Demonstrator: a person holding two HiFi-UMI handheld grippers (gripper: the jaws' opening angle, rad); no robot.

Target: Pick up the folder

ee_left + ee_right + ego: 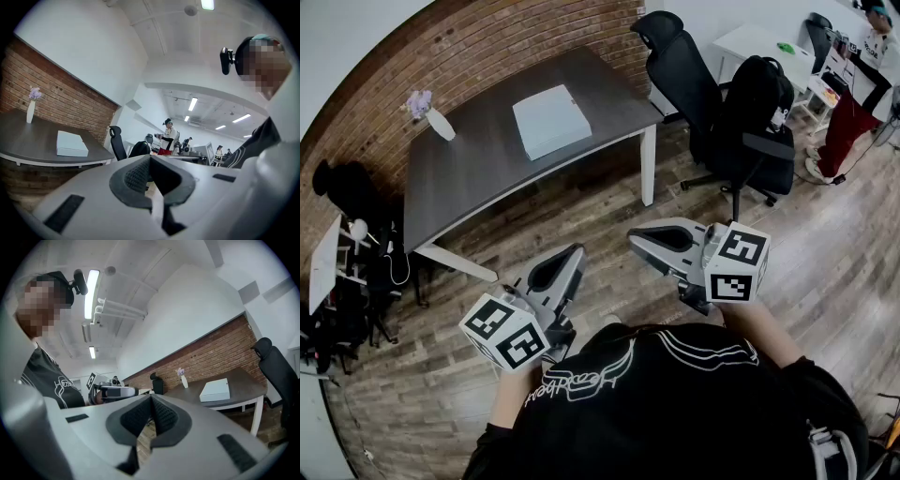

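A pale, flat white folder [550, 120] lies on the dark grey desk [478, 169] against the brick wall; it also shows as a white slab [71, 144] in the left gripper view and again as the folder [215, 390] in the right gripper view. My left gripper [578, 251] is held low over the wooden floor, well short of the desk, shut and empty. My right gripper [635, 240] hovers beside it, likewise shut with nothing between its jaws. The left gripper's tip [150, 158] and the right gripper's tip [151, 397] show jaws pressed together.
A white vase with flowers [431, 114] stands on the desk's far left. Two black office chairs [727, 112] stand to the right of the desk. A person in red trousers [853, 103] stands at the far right near white tables [759, 47]. Clutter [347, 262] lines the left wall.
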